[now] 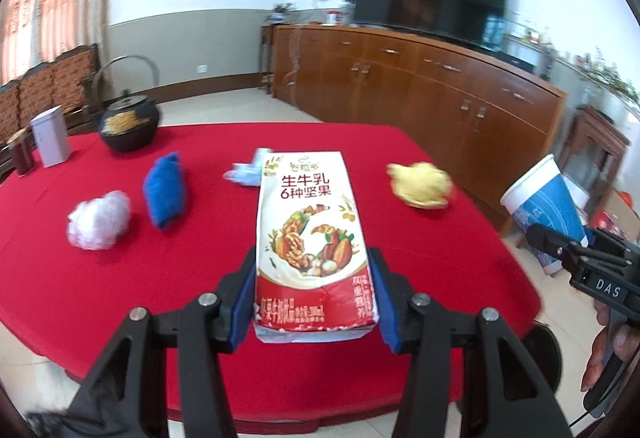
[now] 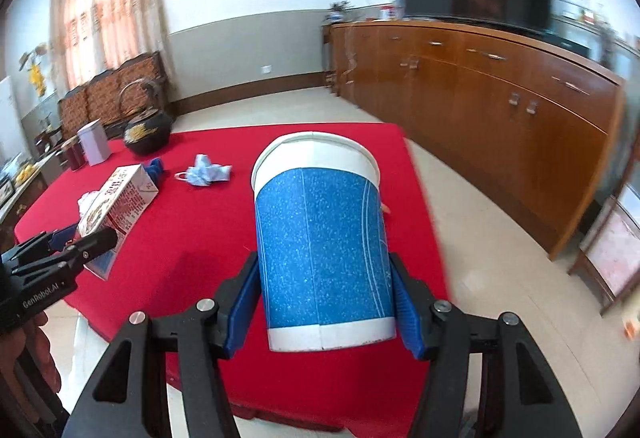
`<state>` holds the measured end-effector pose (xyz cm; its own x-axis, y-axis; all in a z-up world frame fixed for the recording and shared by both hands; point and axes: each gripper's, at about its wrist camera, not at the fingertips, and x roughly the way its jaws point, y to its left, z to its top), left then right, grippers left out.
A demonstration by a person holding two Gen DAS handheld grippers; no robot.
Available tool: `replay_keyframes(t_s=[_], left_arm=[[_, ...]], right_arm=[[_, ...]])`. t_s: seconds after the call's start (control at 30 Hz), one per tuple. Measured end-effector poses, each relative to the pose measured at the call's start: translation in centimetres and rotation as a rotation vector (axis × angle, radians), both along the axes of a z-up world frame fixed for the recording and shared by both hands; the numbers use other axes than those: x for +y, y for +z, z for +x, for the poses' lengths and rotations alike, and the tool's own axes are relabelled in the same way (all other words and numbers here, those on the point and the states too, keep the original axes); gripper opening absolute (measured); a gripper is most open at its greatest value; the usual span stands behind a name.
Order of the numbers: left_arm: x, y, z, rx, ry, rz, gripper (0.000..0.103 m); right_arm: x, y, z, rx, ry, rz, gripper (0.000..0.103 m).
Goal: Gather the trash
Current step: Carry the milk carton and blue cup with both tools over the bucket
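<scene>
Now | left claw (image 1: 316, 298): boxy glossy carton (image 1: 310, 238) | right claw (image 2: 326, 302): tapered paper cup (image 2: 320, 238)

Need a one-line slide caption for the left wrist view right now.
Left gripper holds a milk carton above the red table; the right gripper carries a blue paper cup alongside.

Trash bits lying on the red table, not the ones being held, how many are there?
4: a white plastic wad at the left, a blue cloth roll beside it, a crumpled blue mask behind the carton, and a yellow wad at the right. The carton may hide more.
</scene>
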<state>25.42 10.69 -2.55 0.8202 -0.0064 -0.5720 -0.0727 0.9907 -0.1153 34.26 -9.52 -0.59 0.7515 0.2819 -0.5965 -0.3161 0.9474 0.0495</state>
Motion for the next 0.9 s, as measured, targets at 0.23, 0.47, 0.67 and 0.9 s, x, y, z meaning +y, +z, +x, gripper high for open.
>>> replay_keyframes(t_s=[0.23, 0.47, 0.67, 0.9], left_arm=[[-6.6, 0.7, -1.0, -0.023, -0.155, -0.006, 0.053], [-11.6, 0.3, -1.4, -0.014, -0.261, -0.014, 0.053], [-16.6, 0.4, -2.1, -0.018, -0.365, 0.008, 0.053], [-22.3, -0.5, -2.9, -0.006, -0.480, 0.024, 0.053]], right_arm=[[-8.2, 0.4, -4.6, 0.004, -0.153, -0.005, 0.062], [-14.9, 0.0, -8.3, 0.014, -0.250, -0.013, 0.062], [-19.9, -0.8, -10.8, 0.024, -0.312, -0.004, 0.062], [-25.5, -2.3, -13.8, 0.045, -0.377, 0.004, 0.062]])
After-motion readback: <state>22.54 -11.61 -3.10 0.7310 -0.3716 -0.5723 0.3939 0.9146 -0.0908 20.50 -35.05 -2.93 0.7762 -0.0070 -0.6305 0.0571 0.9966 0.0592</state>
